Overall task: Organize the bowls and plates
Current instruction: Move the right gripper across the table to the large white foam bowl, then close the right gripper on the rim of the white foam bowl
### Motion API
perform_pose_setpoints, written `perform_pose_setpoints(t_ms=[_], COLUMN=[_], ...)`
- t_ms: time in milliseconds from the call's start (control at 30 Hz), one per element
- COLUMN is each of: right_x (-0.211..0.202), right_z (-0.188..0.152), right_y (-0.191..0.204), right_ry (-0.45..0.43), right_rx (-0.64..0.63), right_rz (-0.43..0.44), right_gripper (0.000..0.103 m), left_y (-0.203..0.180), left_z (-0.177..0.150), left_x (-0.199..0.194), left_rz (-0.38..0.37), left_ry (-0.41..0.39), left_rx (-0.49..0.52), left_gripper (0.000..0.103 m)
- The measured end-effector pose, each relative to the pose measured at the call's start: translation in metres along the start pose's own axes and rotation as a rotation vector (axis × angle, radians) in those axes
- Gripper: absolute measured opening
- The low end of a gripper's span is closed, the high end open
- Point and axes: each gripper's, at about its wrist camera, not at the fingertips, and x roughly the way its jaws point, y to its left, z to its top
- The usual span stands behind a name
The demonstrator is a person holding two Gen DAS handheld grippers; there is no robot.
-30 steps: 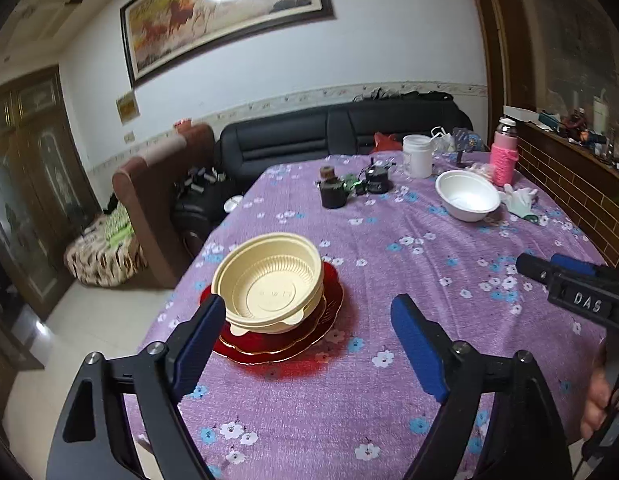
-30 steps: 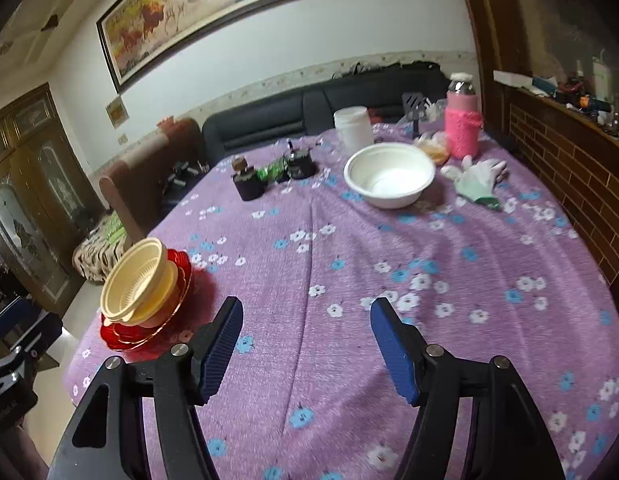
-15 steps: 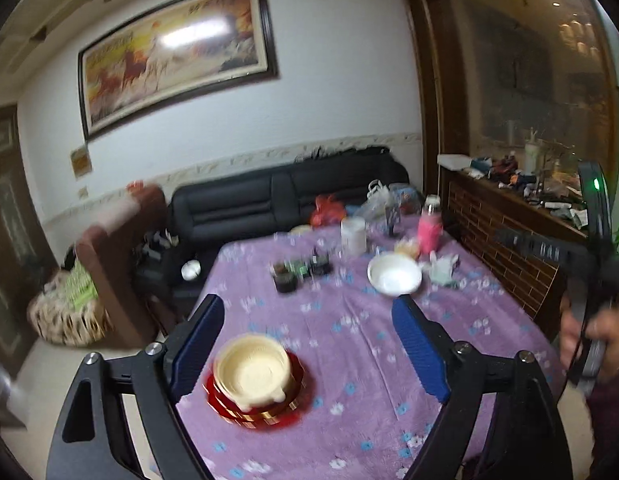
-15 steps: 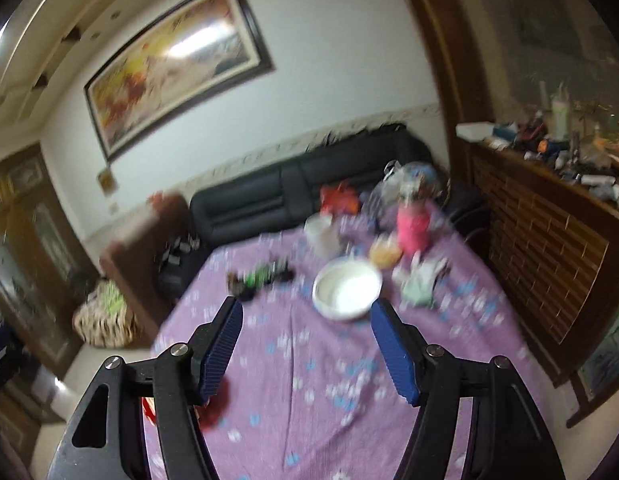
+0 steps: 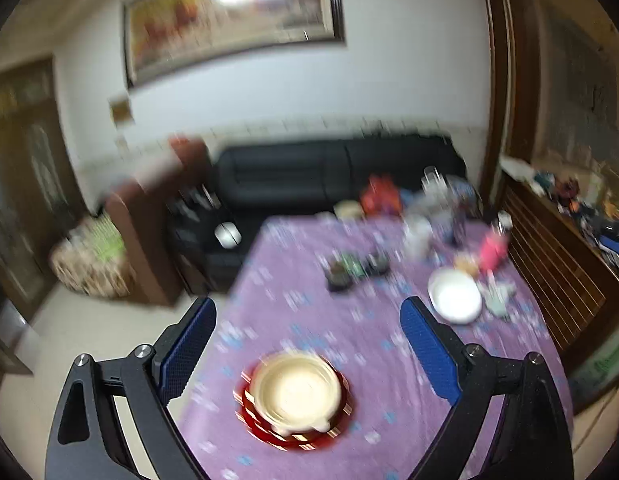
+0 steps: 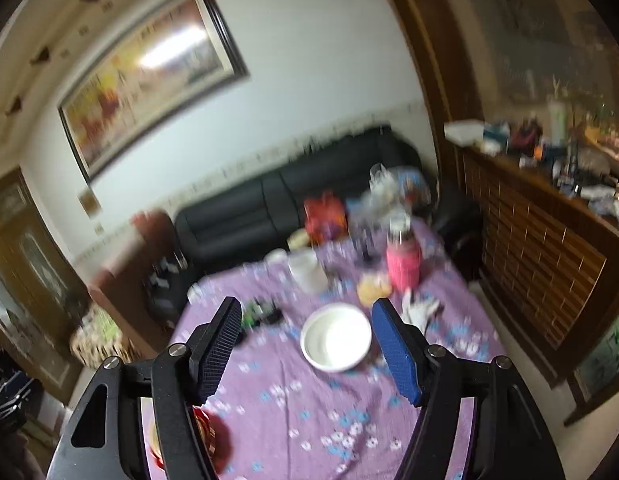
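A cream bowl (image 5: 295, 392) sits stacked on red plates (image 5: 337, 426) near the front of the purple floral table (image 5: 373, 360). A white bowl (image 5: 454, 297) stands at the right; it also shows in the right wrist view (image 6: 336, 337). My left gripper (image 5: 307, 344) is open and empty, high above the stack. My right gripper (image 6: 306, 344) is open and empty, high above the white bowl. The red plates (image 6: 207, 432) show partly behind its left finger. Both views are blurred.
A pink bottle (image 6: 403, 266), a white cup (image 6: 305, 270), a glove (image 6: 421, 310) and small dark items (image 6: 263, 314) crowd the table's far end. A black sofa (image 5: 333, 168) lies beyond. A wooden brick-pattern counter (image 6: 541, 248) runs along the right.
Both grippers have risen far above the table and pulled back, so the table looks smaller. The bowls and plates have not moved. Both jaws stay open.
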Motion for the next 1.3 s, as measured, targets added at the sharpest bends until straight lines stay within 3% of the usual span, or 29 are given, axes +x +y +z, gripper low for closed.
perform_pose_setpoints(t_ms=[100,200,300,467,600,700,767,933,1000,1100,1200,1267,1300], right_x=[0.058,0.117,0.169,0.238,0.281,0.305,0.318,0.344,0.352,0.357,0.360,0.360,0.360], right_z=[-0.017,-0.042,-0.066,-0.089,-0.100,-0.109,-0.114,-0.124,-0.125,-0.126,-0.128,-0.130,-0.131], right_y=[-0.012,-0.036,-0.059,-0.092,-0.111,-0.117,-0.118,-0.120,-0.119,-0.118,-0.116,-0.113,-0.111], right_ry=[0.091,0.187,0.255,0.293,0.305,0.316,0.325,0.353,0.367,0.379,0.388,0.395,0.396], right_rx=[0.009,0.044,0.070,0.117,0.150,0.169,0.164,0.159,0.152,0.150,0.148,0.144,0.138], right_rz=[-0.018,-0.021,-0.016,-0.013,-0.020,-0.017,-0.020,-0.035,-0.035,-0.030,-0.022,-0.017,-0.018], right_gripper=[0.072,0.072,0.072,0.072,0.071,0.062,0.054,0.050,0.044,0.036,0.025,0.018,0.017], left_y=[-0.022,-0.055,-0.090,-0.146,-0.184,-0.210,-0.221,-0.238,-0.243,-0.248,-0.248,-0.248,-0.249], left_z=[-0.019,-0.032,-0.037,-0.035,-0.034,-0.038,-0.041,-0.042,-0.043,-0.049,-0.055,-0.060,-0.062], left_x=[0.066,0.118,0.162,0.247,0.307,0.350,0.372,0.409,0.421,0.442,0.458,0.462,0.462], left_rz=[-0.094,-0.161,-0.210,-0.319,-0.331,-0.320,-0.311,-0.335,-0.333,-0.350,-0.390,-0.411,-0.420], left_ry=[0.149,0.248,0.293,0.352,0.376,0.420,0.455,0.484,0.497,0.544,0.597,0.623,0.632], left_rx=[0.016,0.061,0.105,0.103,0.128,0.133,0.123,0.075,0.065,0.046,-0.005,-0.019,-0.019], left_gripper=[0.093,0.093,0.093,0.093,0.093,0.093,0.093,0.092,0.088,0.068,0.043,0.022,0.018])
